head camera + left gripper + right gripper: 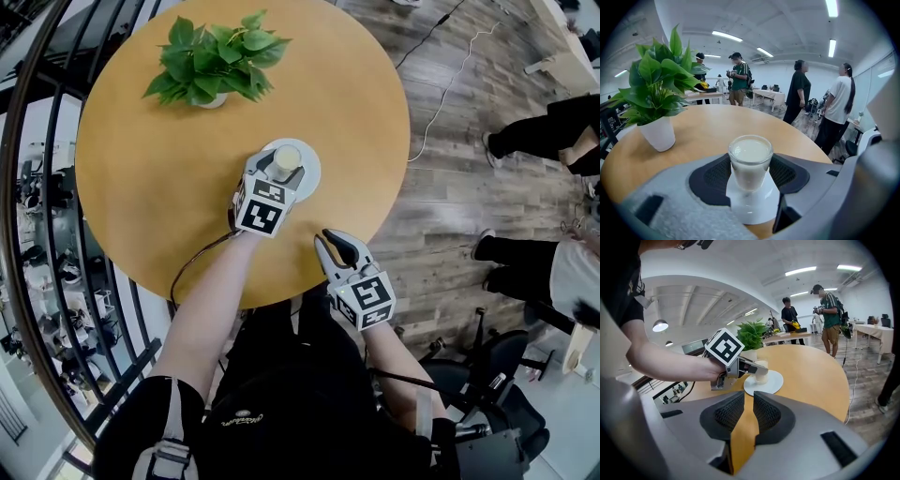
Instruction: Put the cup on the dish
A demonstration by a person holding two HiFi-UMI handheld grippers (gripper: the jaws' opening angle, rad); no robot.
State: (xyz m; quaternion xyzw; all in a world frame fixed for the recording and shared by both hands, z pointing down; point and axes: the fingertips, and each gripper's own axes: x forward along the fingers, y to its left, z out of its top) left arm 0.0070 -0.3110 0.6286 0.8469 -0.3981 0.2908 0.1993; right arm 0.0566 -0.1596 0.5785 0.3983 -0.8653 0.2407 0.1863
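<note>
A small glass cup (286,159) full of a milky white liquid stands upright at the centre of a round white dish (308,181) on the round wooden table (141,187). My left gripper (279,172) is shut on the cup, one dark pad against each side. In the left gripper view the cup (750,164) sits between the pads with the dish (752,211) under it. The right gripper view shows the cup (761,371), the dish (772,383) and the left gripper (754,367) from the side. My right gripper (330,242) hovers at the table's near edge, shut and holding nothing, its pads (765,409) almost together.
A green plant in a white pot (216,56) stands at the table's far side, beyond the dish. A black railing (37,187) runs along the left. Several people (534,131) stand on the wooden floor to the right, where a white cable (441,94) trails.
</note>
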